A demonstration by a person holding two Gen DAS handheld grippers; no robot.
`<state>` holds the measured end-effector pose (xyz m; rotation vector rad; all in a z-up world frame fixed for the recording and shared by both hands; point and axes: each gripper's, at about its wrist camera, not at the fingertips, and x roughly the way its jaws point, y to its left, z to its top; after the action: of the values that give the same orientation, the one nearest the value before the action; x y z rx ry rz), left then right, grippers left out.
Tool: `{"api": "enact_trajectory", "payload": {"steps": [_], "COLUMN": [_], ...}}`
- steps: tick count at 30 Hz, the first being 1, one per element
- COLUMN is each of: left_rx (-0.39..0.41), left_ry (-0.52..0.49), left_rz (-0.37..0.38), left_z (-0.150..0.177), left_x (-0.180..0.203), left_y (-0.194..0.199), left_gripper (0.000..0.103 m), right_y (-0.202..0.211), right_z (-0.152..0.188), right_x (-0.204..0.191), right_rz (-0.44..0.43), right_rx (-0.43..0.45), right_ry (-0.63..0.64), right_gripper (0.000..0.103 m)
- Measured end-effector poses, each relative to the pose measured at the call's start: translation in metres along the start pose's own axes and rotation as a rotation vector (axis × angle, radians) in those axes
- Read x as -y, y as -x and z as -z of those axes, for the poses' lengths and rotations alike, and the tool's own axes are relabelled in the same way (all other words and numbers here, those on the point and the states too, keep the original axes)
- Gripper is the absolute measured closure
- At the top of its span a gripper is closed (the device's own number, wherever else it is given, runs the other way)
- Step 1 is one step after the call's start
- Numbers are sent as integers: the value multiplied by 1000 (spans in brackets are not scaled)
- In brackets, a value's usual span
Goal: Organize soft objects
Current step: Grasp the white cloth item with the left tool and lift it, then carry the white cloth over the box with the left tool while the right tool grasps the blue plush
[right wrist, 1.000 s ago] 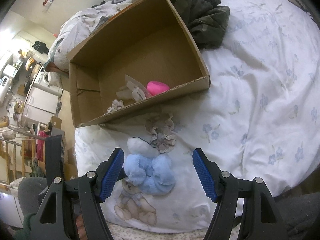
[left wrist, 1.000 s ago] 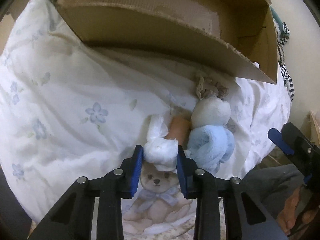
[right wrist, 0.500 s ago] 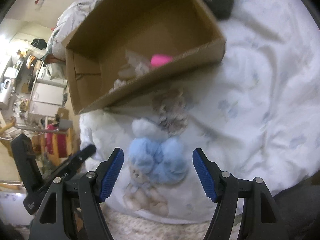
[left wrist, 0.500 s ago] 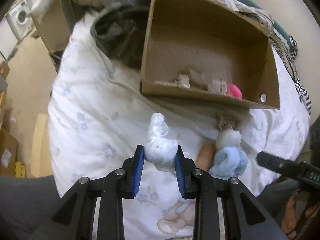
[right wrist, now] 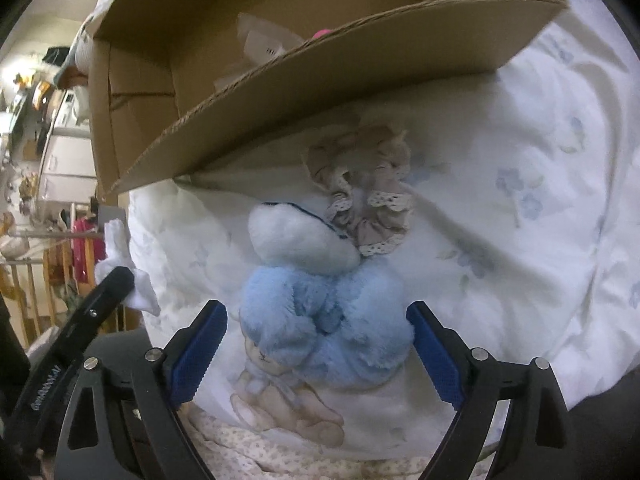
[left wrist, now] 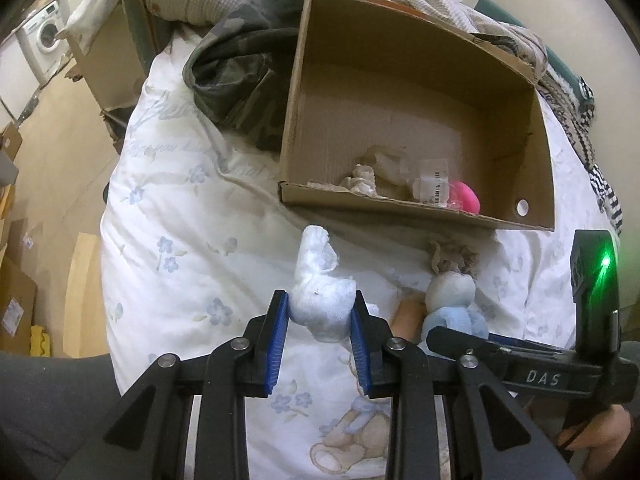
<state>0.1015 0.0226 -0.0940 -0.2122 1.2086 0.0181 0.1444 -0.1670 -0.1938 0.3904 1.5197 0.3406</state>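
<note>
Soft items, bed and box: two grippers engaged.

Left gripper [left wrist: 319,338] pinches a white fluffy scrunchie [left wrist: 320,296], raised above the floral duvet [left wrist: 180,240]. Right gripper [right wrist: 318,350] gapes wide around the blue plush scrunchie [right wrist: 324,320] on the duvet, pads apart from it. Beige lace scrunchie [right wrist: 368,196] lies beside it, before the cardboard box [left wrist: 400,80] containing a pink item [left wrist: 464,196].

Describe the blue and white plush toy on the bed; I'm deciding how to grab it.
The plush toy is fluffy fabric: a pale blue bundled body with a white rounded part on top. It lies on the white floral duvet, just before the cardboard box. A beige lace-trimmed scrunchie touches its white end. The right gripper straddles it, jaws open, pads beside the fur.
</note>
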Motion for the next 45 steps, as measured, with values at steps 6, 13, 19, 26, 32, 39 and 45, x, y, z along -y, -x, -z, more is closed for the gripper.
{"api": "enact_trajectory", "payload": {"steps": [6, 13, 19, 26, 32, 39, 45], "left_rx": [3, 9, 22, 39, 49, 117, 202], "left_ry": [-1, -18, -21, -37, -68, -72, -82], "left_rz": [4, -5, -18, -27, -47, -57, -59], "left_z": [0, 1, 5, 8, 10, 7, -6], "left_x": [0, 4, 2, 4, 9, 9, 15], "left_y": [0, 1, 7, 12, 13, 34, 60], "left_gripper": [76, 76, 76, 76, 76, 76, 76], "right_y": [-2, 11, 41, 68, 71, 101, 122], "right_z": [4, 18, 35, 42, 42, 43, 39], "right_x": [-5, -12, -16, -19, -27, -24, -31], "right_rz": [30, 36, -4, -58, -49, -110, -147], "right_rx": [-8, 9, 86, 172, 190, 270, 322], "right_ry": [36, 98, 147, 159, 176, 195, 215], "right_gripper": [29, 72, 80, 81, 81, 81, 81]}}
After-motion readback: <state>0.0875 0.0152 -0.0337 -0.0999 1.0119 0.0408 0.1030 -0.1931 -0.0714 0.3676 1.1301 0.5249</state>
